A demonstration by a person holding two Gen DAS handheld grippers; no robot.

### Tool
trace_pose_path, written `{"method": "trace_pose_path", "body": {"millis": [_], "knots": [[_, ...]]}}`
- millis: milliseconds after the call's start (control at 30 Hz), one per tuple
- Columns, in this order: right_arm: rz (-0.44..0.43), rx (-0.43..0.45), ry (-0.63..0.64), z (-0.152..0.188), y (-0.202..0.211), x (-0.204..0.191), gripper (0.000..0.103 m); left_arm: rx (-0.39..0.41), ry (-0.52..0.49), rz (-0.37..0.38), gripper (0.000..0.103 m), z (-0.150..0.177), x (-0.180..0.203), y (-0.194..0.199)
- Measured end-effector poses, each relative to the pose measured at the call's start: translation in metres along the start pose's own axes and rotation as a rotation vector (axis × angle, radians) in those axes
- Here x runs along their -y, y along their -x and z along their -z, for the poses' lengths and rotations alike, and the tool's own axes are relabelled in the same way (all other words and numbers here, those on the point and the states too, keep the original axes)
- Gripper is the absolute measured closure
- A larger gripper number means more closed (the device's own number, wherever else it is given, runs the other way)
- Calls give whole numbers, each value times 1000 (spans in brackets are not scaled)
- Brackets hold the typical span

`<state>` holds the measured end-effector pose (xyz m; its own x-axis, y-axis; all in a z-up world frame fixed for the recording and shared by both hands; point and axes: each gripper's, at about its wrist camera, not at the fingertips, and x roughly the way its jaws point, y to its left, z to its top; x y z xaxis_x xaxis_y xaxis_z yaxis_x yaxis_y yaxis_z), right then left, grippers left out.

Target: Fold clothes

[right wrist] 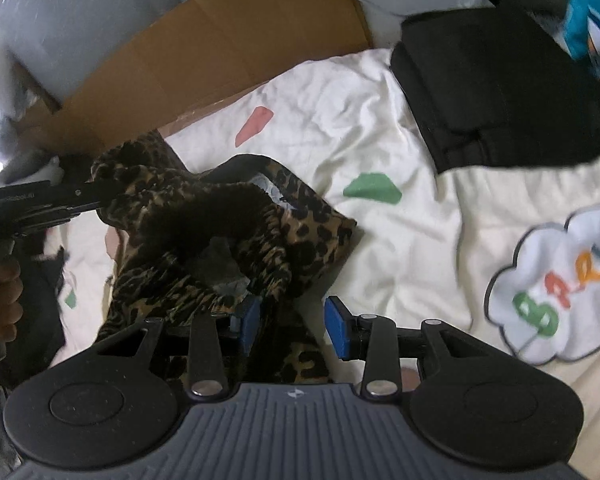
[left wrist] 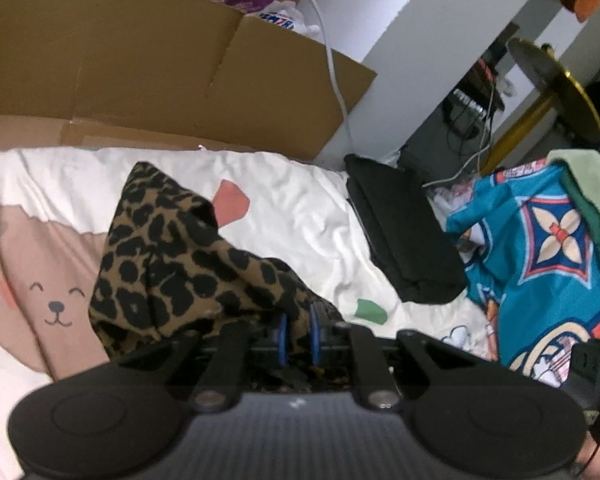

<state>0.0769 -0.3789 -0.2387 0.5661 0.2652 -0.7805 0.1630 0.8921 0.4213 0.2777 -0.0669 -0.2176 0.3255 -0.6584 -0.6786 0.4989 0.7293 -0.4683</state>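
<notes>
leopard garment (left wrist: 168, 256) bunched, clamped in left gripper (left wrist: 298, 334); right gripper (right wrist: 292, 322) fingers apart, bare bedsheet (right wrist: 400, 208) beside

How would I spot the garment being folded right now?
Look at the white bedsheet with cartoon prints. Mid-bed, left of a folded black garment, lies a crumpled leopard-print garment, pinched by the left hand-held gripper. It alone has brown-and-black spots.

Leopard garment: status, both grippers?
Left gripper shut on leopard garment, lifted. Right gripper open, fabric between pads. Folded black garment off to the side.
</notes>
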Motion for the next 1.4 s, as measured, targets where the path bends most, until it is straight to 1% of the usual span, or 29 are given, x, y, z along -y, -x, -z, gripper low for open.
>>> {"method": "trace_pose_path", "body": {"millis": [133,233,333,400,500,600,700,767,833,933,967,1033,1100,1167,1300,1400], "knots": [[-48,5,-106,7,-2,12,60,-16,-29,-35,91,-7,3,9],[-80,9,-143,9,-1,14,60,-21,-28,-67,91,-9,2,16],[-116,9,-159,11,-1,12,60,-11,-24,-85,90,-9,1,26],[-144,4,-167,13,-1,9,60,2,-40,-95,90,-9,2,35],[-170,-7,-146,17,-1,1,60,14,-71,-116,89,-9,3,48],[-179,-19,-117,21,1,-5,58,21,-107,-156,87,-10,-1,59],[-186,-39,-104,24,-1,-9,54,24,-147,-204,86,-11,-7,68],[-195,-51,-102,27,-3,-11,48,24,-173,-234,86,-12,-13,71],[-201,-70,-115,28,-5,-11,48,23,-202,-257,85,-13,-19,73],[-213,-102,-156,30,-10,-10,47,22,-251,-284,79,-16,-25,72],[-218,-113,-172,31,-12,-10,47,23,-277,-293,76,-17,-25,69],[-227,-134,-205,32,-15,-9,47,24,-330,-310,74,-18,-26,65],[-235,-155,-237,33,-18,-7,47,24,-439,-315,74,-16,-21,58],[-242,-176,-265,34,-22,-7,47,16,-552,-320,70,-13,-15,51],[-232,-189,-252,37,-24,-11,46,-38,-754,-339,70,-1,-10,34],[-221,-193,-242,40,-24,-11,44,-59,-914,-375,69,13,-7,26]]}}
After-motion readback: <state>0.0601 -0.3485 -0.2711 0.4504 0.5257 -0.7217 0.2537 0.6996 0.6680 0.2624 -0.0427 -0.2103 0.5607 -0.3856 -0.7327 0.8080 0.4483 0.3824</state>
